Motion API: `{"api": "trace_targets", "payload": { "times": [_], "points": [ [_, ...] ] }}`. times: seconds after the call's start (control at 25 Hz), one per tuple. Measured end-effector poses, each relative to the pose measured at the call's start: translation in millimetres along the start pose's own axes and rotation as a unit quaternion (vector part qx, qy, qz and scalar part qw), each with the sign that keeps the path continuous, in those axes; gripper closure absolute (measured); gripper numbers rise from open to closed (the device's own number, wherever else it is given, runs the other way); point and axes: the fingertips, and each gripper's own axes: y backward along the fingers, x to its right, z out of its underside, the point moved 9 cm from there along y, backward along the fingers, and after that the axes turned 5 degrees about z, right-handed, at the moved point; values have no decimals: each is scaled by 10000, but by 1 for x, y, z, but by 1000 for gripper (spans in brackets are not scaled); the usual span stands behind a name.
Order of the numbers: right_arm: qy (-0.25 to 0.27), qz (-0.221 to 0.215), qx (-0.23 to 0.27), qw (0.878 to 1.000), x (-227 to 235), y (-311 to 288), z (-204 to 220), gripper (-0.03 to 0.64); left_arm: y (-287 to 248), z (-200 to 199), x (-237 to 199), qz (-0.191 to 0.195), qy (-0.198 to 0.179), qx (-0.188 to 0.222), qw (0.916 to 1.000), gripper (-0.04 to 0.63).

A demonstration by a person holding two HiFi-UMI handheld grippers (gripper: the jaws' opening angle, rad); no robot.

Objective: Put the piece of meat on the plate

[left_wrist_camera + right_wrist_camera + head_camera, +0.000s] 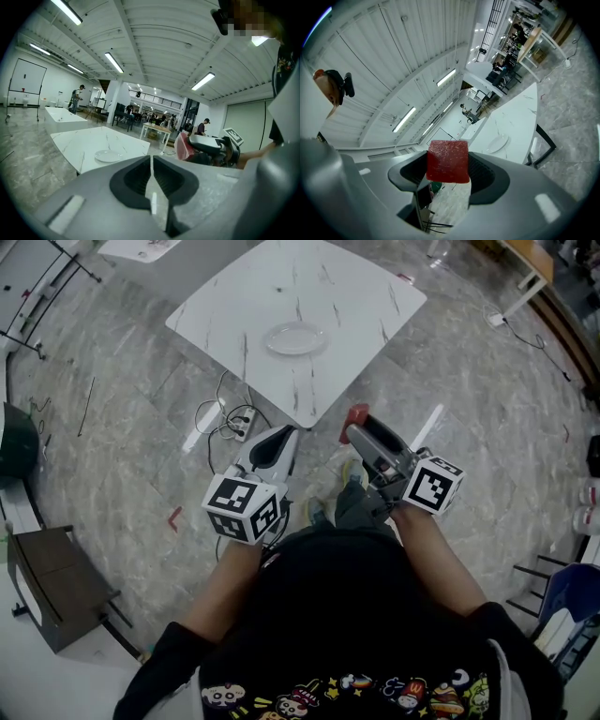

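A red, square piece of meat [448,161] sits clamped between the jaws of my right gripper [449,174]; in the head view the meat [356,415] shows at the tip of that gripper [354,431], held over the floor short of the table's near corner. The white plate [296,337] lies empty near the middle of the white marble table [347,296]; the plate [108,155] also shows in the left gripper view and the plate [497,143] in the right gripper view. My left gripper [278,440] hangs beside the right one, shut, holding nothing [151,172].
A power strip with cables [239,424] lies on the stone floor under the table's near corner. A dark cabinet [52,587] stands at the left, a blue chair [572,601] at the right. Further tables and people [76,98] fill the hall behind.
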Motion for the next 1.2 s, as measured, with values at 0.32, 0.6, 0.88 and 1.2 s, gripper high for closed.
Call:
{"api": "trace_targets", "payload": {
  "times": [0.32, 0.6, 0.88, 1.2],
  "points": [
    [-97, -114, -158, 9998, 22, -12, -20, 321, -24, -6, -3, -176, 57, -40, 9998, 575],
    [-215, -227, -409, 9987, 58, -26, -52, 321, -69, -15, -6, -370, 160, -114, 9991, 575],
    [-276, -345, -661, 9968, 86, -44, -75, 321, -97, -19, -10, -617, 272, -162, 9976, 576],
    [-267, -432, -889, 9947, 109, -58, -90, 321, -116, -22, -17, -861, 338, -228, 9955, 577]
  ]
}}
